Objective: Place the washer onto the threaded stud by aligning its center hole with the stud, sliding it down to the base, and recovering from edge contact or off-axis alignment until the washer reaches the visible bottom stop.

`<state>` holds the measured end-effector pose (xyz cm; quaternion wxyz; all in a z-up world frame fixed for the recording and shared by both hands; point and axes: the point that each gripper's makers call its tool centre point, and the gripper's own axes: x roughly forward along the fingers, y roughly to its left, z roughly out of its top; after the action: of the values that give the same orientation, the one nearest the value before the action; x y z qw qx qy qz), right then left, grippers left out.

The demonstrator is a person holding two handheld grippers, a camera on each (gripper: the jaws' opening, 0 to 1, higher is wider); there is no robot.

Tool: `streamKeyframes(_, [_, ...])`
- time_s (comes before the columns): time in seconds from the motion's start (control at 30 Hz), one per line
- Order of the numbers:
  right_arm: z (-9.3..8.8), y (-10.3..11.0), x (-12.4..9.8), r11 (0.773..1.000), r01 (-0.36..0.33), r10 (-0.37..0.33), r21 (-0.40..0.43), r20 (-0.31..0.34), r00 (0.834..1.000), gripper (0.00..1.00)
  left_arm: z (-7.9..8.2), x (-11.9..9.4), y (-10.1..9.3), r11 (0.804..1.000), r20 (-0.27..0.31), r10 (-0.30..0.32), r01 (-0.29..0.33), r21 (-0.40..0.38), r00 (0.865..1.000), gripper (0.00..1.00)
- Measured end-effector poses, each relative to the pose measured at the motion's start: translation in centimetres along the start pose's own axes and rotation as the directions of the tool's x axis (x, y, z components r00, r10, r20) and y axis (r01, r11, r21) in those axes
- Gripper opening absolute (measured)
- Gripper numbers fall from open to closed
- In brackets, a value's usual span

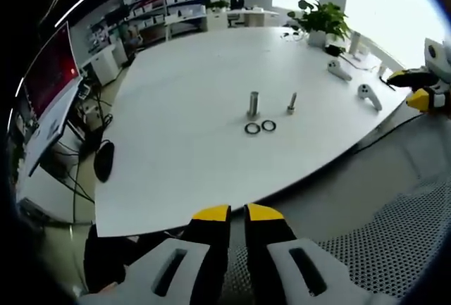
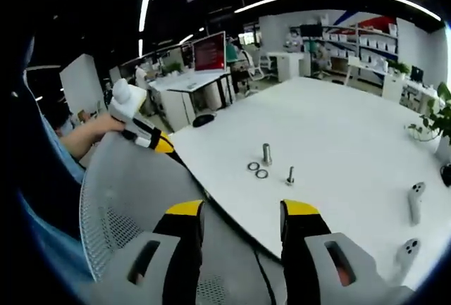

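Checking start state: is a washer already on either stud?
No. Both washers lie flat on the table in front of the two studs, in the left gripper view.

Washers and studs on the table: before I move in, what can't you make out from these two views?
- Washers: both views, too small to judge hole size or tell them apart.
- Thinner stud and thicker stud: threads and bottom stop too small to see in either view.
- Left gripper: jaws nearly closed; any gap is unclear.
- Right gripper: open, nothing between the jaws.
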<state>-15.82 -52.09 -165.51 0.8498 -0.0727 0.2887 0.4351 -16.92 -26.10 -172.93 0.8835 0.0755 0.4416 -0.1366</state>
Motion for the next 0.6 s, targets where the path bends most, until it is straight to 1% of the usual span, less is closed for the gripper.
streamKeyframes(0.03, [-0.2,-0.1,0.2,0.999,0.021,-0.021,-0.035,-0.01,1.0,0.45,0.0,0.0,0.0,1.0,0.002,0.001,-0.001,-0.002,1.0,0.05])
streamKeyframes(0.07, [-0.3,-0.1,0.4,0.998,0.031,-0.032,-0.053,-0.017,0.999,0.45,0.1,0.0,0.1,1.0,0.005,0.0,0.0,-0.003,1.0,0.05])
streamKeyframes(0.1, [-0.9,-0.1,0.6,0.997,0.035,-0.038,-0.064,-0.04,0.998,0.45,0.1,0.0,0.1,1.0,0.004,-0.001,0.001,-0.003,1.0,0.05])
streamKeyframes(0.13, [-1.0,-0.2,0.6,0.997,0.038,-0.041,-0.065,-0.045,0.998,0.45,0.1,0.0,0.1,1.0,0.003,-0.001,0.001,-0.002,1.0,0.05])
streamKeyframes(0.17, [-1.6,-0.9,0.6,0.997,0.05,-0.053,-0.067,-0.045,0.998,0.45,0.0,0.0,0.1,1.0,0.0,-0.001,0.001,0.0,1.0,0.05])
streamKeyframes(0.23, [-1.9,-1.3,0.7,0.997,0.059,-0.061,-0.056,-0.041,0.997,0.44,0.0,0.1,0.1,1.0,0.001,-0.001,0.001,-0.003,1.0,0.05])
streamKeyframes(0.27, [-2.2,-1.5,1.0,0.998,0.062,-0.063,-0.029,-0.034,0.997,0.43,0.0,0.1,0.1,1.0,0.004,0.0,0.0,-0.004,1.0,0.05])
streamKeyframes(0.33, [-2.7,-1.7,1.6,0.997,0.076,-0.077,-0.024,-0.023,0.997,0.4,0.0,0.0,0.1,1.0,0.009,0.0,0.0,-0.01,1.0,0.04])
streamKeyframes(0.37, [-3.1,-2.1,1.8,0.993,0.102,-0.105,-0.063,-0.041,0.994,0.4,0.0,0.0,0.2,1.0,0.009,0.001,-0.001,-0.012,1.0,0.03])
streamKeyframes(0.4, [-3.5,-2.5,1.6,0.99,0.117,-0.124,-0.082,-0.089,0.988,0.39,0.0,0.0,0.2,1.0,0.009,0.002,-0.002,-0.013,1.0,0.03])
streamKeyframes(0.43, [-2.9,-2.3,1.7,0.991,0.114,-0.118,-0.069,-0.056,0.991,0.39,0.0,0.0,0.2,1.0,0.007,0.001,-0.001,-0.012,1.0,0.03])
streamKeyframes(0.47, [-2.7,-2.7,1.7,0.99,0.132,-0.134,-0.055,-0.033,0.99,0.39,0.1,0.0,0.1,1.0,0.01,-0.002,0.002,-0.008,1.0,0.03])
streamKeyframes(0.5, [-3.0,-2.9,1.7,0.99,0.14,-0.141,-0.037,-0.051,0.989,0.39,0.2,0.0,0.1,1.0,0.01,-0.004,0.004,-0.006,1.0,0.03])
streamKeyframes(0.53, [-3.7,-3.0,1.7,0.989,0.144,-0.146,-0.027,-0.094,0.985,0.38,0.2,0.1,0.1,1.0,0.011,-0.007,0.007,-0.002,1.0,0.03])
streamKeyframes(0.6, [-3.6,-3.0,1.8,0.988,0.145,-0.149,-0.047,-0.095,0.984,0.38,0.1,0.1,0.1,1.0,0.007,-0.005,0.005,-0.004,1.0,0.03])
